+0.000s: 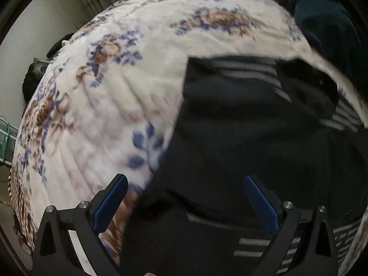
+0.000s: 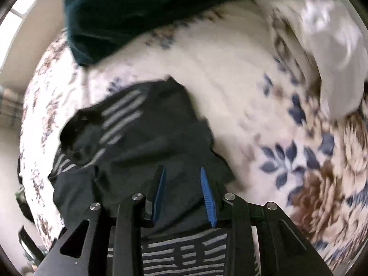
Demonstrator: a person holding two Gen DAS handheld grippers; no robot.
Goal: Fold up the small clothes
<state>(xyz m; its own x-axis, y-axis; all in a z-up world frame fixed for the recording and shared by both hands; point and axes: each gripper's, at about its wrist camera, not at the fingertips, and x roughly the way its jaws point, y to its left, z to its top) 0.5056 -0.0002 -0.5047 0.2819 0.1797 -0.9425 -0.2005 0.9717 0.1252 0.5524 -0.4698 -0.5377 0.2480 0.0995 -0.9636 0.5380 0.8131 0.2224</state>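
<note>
Left wrist view: a dark garment with grey stripes (image 1: 230, 126) lies rumpled on a floral blanket (image 1: 103, 103), its edges uneven and layers overlapping, so folding looks barely begun. The left gripper (image 1: 186, 179) hovers above the cloth, jaws spread wide and empty. From the right wrist, the right gripper (image 2: 182, 172) sits over the same garment with jaws partly apart; whether cloth is pinched cannot be told. A teal cloth (image 2: 138, 11) and a white cloth (image 2: 326, 46) wait nearby.
</note>
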